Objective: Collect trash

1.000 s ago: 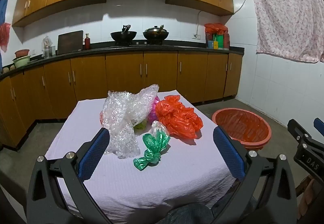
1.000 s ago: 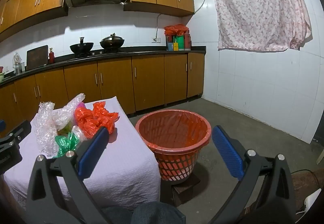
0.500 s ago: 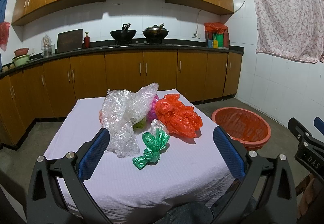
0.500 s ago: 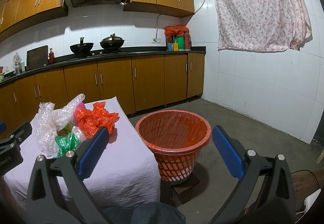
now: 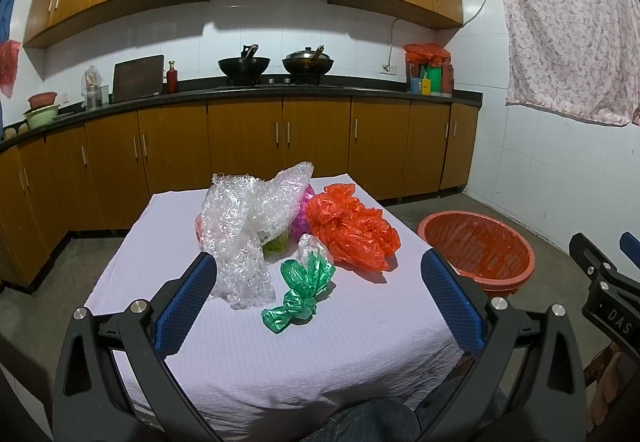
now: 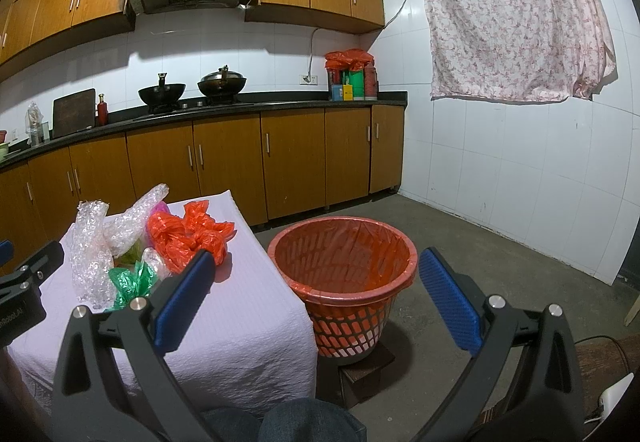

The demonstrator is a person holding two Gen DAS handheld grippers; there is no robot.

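Facing the trash pile on the table (image 5: 224,346): a knotted green bag (image 5: 301,292) lies nearest, with bubble wrap (image 5: 240,234) to its left, a crumpled orange bag (image 5: 352,230) to its right, and a pink scrap (image 5: 299,218) and a yellow-green scrap (image 5: 277,244) half hidden behind them. Left gripper (image 5: 320,296) hangs above the near part of the table, jaws wide apart, nothing held; right gripper (image 6: 312,296) likewise spread and empty, aimed between the table edge and the basket (image 6: 344,274). Judgement: first pick not yet begun. The green bag looks the easiest start, since it is compact and sits apart at the front; close on the knot rather than loose film, which would likely slip. Bubble wrap is bulky and may drag neighbours along. The basket has an orange liner, stands on a low block on the floor just off the table's right side, and appears empty. White textured cloth covers the table. Beyond: wooden cabinets (image 5: 248,150), dark counter, two woks (image 5: 276,64), range hood, tiled walls, floral cloth (image 6: 516,14) hung on the right wall.
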